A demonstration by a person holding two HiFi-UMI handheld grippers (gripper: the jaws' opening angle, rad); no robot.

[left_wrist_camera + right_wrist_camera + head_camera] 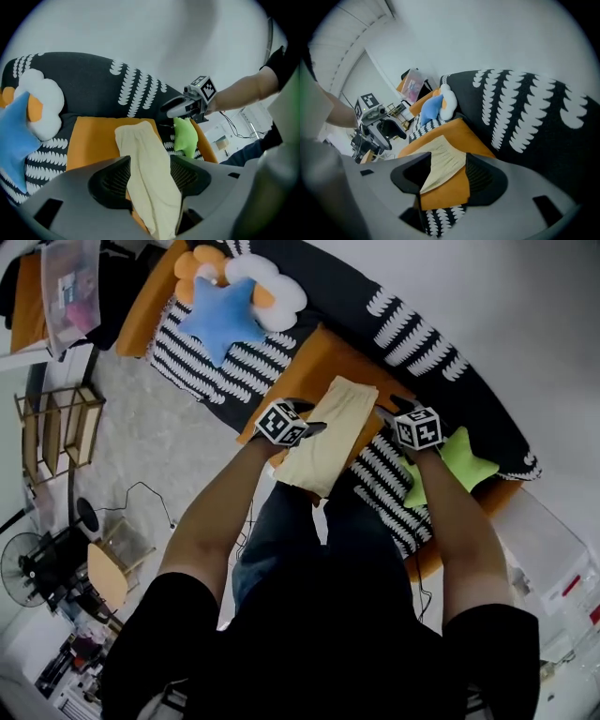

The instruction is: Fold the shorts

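Note:
The pale yellow shorts [333, 432] lie folded into a long strip on an orange cushion [323, 357] on the sofa seat. My left gripper [309, 427] hovers at the strip's left edge, and my right gripper [386, 412] at its right edge. In the left gripper view the shorts [145, 159] run between the wide-open jaws of the left gripper [150, 176], with no pad pressing on them. In the right gripper view the waistband end of the shorts [445, 159] shows past the open right gripper [447, 176].
A green star pillow [459, 465] lies just right of my right hand. A blue star pillow [220, 315] and a white cloud pillow [272, 287] sit at the sofa's far left. The black patterned backrest [422, 315] runs behind. A wooden rack [56, 427] and a fan [23, 568] stand on the floor.

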